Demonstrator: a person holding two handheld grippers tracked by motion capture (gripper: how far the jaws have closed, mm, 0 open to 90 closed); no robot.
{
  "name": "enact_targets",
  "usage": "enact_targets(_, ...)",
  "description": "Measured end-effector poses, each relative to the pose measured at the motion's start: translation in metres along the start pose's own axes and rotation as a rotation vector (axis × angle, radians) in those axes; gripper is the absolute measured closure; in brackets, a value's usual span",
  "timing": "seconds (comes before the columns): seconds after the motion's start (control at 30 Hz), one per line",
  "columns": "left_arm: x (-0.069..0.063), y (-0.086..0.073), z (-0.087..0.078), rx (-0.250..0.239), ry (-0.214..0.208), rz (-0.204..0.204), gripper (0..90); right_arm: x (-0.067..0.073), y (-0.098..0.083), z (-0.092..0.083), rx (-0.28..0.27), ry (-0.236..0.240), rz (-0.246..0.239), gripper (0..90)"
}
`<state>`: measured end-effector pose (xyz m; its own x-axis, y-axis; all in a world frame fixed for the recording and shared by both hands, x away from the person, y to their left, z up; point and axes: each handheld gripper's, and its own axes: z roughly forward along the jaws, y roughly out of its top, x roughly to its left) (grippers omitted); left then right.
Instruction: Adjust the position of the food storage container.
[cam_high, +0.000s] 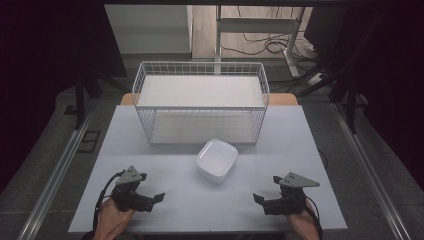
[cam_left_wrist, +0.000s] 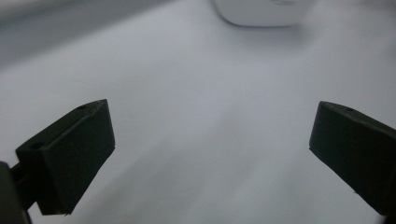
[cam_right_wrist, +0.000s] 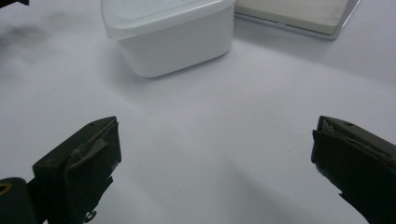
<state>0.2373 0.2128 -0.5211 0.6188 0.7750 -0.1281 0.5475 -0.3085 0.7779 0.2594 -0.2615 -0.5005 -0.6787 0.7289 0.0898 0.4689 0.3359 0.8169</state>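
White table (cam_high: 280, 130), seen from the high view. A white square tub (cam_high: 216, 160) sits on it near the middle, a little right of centre, lid side up, corners rounded, turned slightly so one corner points near. Nothing touches it.

Just beyond the tub stands a white wire rack (cam_high: 200, 100) with two flat shelves, its near edge close to the tub's far side but apart from it.

Left gripper (cam_high: 150, 199) is at the near left of the table, held in a hand (cam_high: 111, 220) that comes in from the bottom edge. Jaws spread wide, nothing between them, pointing right toward the middle. In the left gripper view the left gripper (cam_left_wrist: 210, 154) shows both black jaws far apart over bare table, with the tub (cam_left_wrist: 261, 11) at the top edge, blurred, well apart from the jaws.

Right gripper (cam_high: 265, 200) is at the near right, also hand-held, jaws wide apart and empty, pointing left toward the middle. In the right gripper view the right gripper (cam_right_wrist: 215, 158) has bare table between its jaws; the tub (cam_right_wrist: 173, 32) is farther off at upper left, the rack's (cam_right_wrist: 299, 18) lower shelf beyond it at upper right.

Both grippers are near the tub's near side, one at each flank, neither touching it. Cables trail from each gripper toward the near edge.
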Motion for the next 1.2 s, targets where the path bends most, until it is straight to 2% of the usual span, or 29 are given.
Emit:
enact_targets(0.13, 0.003, -0.003, 0.003, 0.012, 0.037, 0.003, 0.2, -0.002, -0.001, 0.006, -0.022, -0.024, 0.002, 1.2)
enact_targets(0.2, 0.006, -0.005, 0.005, 0.023, 0.045, -0.004, 0.2, -0.003, -0.004, 0.016, 0.014, -0.029, -0.005, 0.9)
enact_targets(0.3, 0.008, -0.006, 0.004, 0.008, 0.043, -0.011, 0.6, -0.001, -0.003, 0.017, 0.020, -0.031, -0.010, 0.2)
enact_targets(0.37, 0.008, -0.006, 0.002, -0.020, 0.054, -0.002, 0.8, 0.002, -0.001, 0.017, 0.027, -0.042, -0.028, 0.0)
enact_targets(0.47, 0.008, -0.005, 0.002, -0.027, 0.049, -0.005, 0.8, 0.002, 0.000, 0.017, 0.035, -0.058, -0.025, 0.0)
enact_targets(0.6, 0.005, -0.003, 0.004, -0.011, 0.031, -0.012, 2.1, 0.001, 0.002, 0.016, 0.041, -0.063, -0.009, 0.0)
enact_targets(0.77, 0.001, -0.001, 0.008, 0.008, 0.053, 0.011, 2.0, 0.000, 0.003, 0.014, 0.033, -0.072, 0.007, 0.0)
enact_targets(0.87, -0.002, 0.003, 0.010, -0.008, 0.024, 0.001, 2.4, 0.001, 0.006, 0.015, 0.029, -0.086, 0.005, 0.0)
enact_targets(1.0, -0.007, 0.006, 0.010, -0.007, 0.036, 0.027, 6.2, 0.002, 0.007, 0.017, 0.047, -0.090, -0.008, 0.0)
enact_targets(1.1, -0.014, 0.010, 0.012, -0.007, 0.042, 0.054, 14.4, 0.002, 0.009, 0.020, 0.067, -0.100, -0.014, 1.2)
enact_targets(1.2, -0.015, 0.012, 0.013, -0.013, 0.034, 0.054, 19.6, 0.002, 0.011, 0.022, 0.064, -0.111, -0.020, 4.0)
